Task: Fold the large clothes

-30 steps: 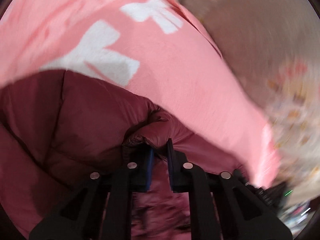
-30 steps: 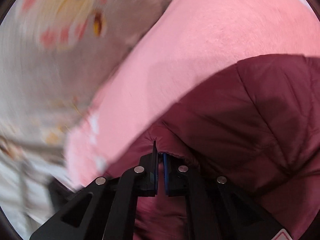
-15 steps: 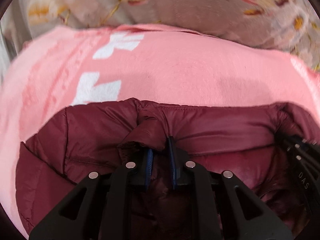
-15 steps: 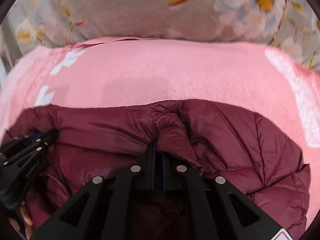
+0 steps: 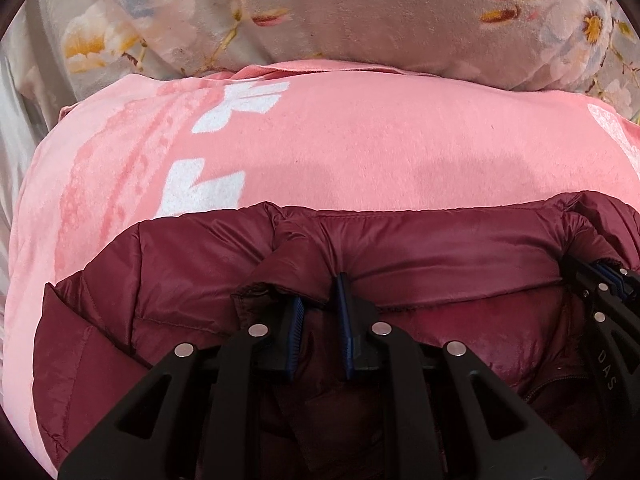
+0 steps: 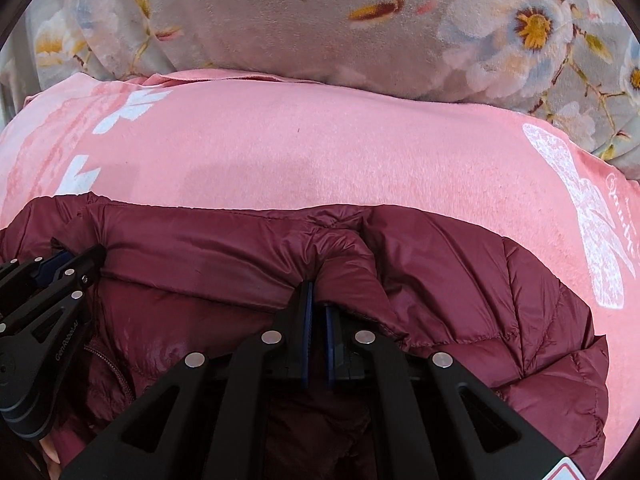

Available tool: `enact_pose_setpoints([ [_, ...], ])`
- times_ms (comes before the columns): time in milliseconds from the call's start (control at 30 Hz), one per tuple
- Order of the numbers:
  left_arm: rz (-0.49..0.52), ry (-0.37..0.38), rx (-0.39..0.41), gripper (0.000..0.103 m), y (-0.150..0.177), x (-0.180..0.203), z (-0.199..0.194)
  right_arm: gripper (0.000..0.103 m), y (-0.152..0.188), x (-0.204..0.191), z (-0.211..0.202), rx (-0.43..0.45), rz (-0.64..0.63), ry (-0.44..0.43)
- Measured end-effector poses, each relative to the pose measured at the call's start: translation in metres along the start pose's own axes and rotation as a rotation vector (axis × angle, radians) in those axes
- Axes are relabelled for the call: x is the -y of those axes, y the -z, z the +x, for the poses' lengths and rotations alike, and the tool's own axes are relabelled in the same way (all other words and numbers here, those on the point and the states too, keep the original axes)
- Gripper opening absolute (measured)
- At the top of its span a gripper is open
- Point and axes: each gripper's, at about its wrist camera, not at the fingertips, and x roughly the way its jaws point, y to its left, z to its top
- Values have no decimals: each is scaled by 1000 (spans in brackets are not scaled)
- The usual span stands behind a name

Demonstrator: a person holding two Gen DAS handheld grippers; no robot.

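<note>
A maroon quilted puffer jacket [image 5: 168, 280] lies on a pink blanket [image 5: 360, 152]. My left gripper [image 5: 320, 304] is shut on the jacket's upper edge, a fold of fabric bunched between its blue pads. My right gripper [image 6: 318, 304] is shut on the same edge of the jacket [image 6: 460, 280] further right. Each gripper shows at the side of the other's view: the right gripper [image 5: 600, 296] in the left wrist view, the left gripper [image 6: 52, 276] in the right wrist view. The jacket's edge stretches straight between them.
The pink blanket [image 6: 320, 148] has white printed shapes [image 5: 208, 192] and a white lace-like print [image 6: 592, 220] at the right. Behind it lies a grey floral bedcover or pillow [image 5: 360, 12], also in the right wrist view [image 6: 280, 20].
Both grippers swung from a blurred sideways view to face the pillow, carrying the jacket edge forward. It now lies spread across the pink blanket.
</note>
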Motion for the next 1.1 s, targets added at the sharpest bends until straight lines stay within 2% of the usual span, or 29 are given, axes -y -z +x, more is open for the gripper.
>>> enact_pose_setpoints([
  [400, 20, -27, 2, 16, 1, 4, 0, 4, 0, 2, 0, -2, 11, -16],
  [500, 37, -53, 2, 17, 1, 7, -1, 4, 0, 5, 0, -4, 22, -32],
  [667, 53, -104, -1, 24, 2, 10, -4, 6, 1, 6, -3, -4, 33, -33],
  [1100, 57, -116, 1, 26, 2, 11, -4, 6, 1, 7, -2, -8, 40, -44],
])
